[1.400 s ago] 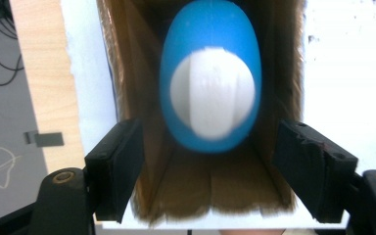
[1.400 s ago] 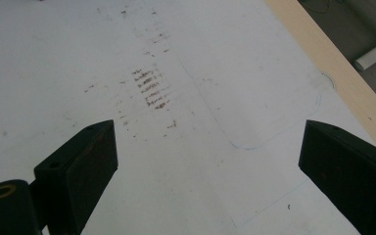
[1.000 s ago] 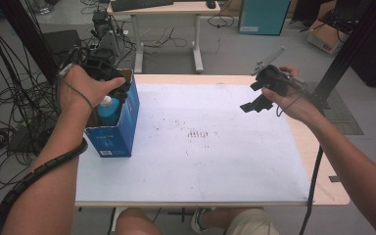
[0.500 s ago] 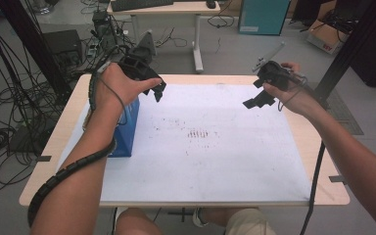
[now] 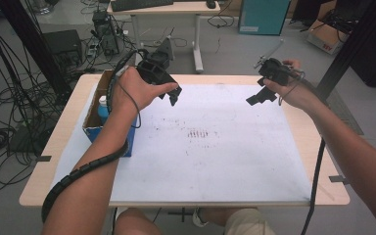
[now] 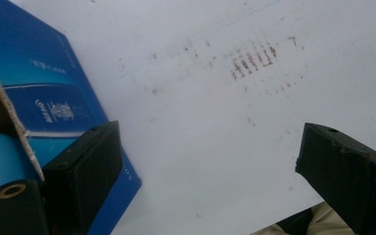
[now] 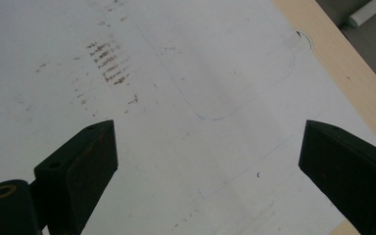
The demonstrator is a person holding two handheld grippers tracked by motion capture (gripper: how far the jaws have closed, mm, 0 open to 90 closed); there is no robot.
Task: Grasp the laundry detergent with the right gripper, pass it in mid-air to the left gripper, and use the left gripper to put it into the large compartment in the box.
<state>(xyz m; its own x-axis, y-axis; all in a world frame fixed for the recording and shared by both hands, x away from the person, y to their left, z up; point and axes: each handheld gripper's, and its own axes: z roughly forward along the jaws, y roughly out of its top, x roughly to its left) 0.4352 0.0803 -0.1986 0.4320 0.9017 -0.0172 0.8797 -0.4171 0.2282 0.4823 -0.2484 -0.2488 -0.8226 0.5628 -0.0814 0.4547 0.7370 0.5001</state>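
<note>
A blue cardboard box (image 5: pixel 108 128) stands open at the table's left edge, with a blue-capped bottle (image 5: pixel 103 105) upright inside it. My left gripper (image 5: pixel 174 96) hovers just right of the box over the white sheet (image 5: pixel 215 161). Its jaws have just been opening and now stand open with nothing between them. In the left gripper view the box (image 6: pixel 49 93) lies at the left behind the left gripper (image 6: pixel 205 166). My right gripper (image 5: pixel 260 97) hangs open and empty above the sheet's far right part. The right gripper view shows my right gripper (image 7: pixel 205 161) over bare sheet (image 7: pixel 186 58).
Brown smudges (image 5: pixel 198 133) mark the middle of the sheet. The wooden table (image 5: pixel 330 193) shows as a rim around it. Behind stand a second desk (image 5: pixel 166 10), floor cables (image 5: pixel 0 137) at the left and a black post (image 5: pixel 352 49) at the right.
My left hand has come away from the bottle in the box and moved right over the sheet, jaws now wider. The right hand has barely shifted.
</note>
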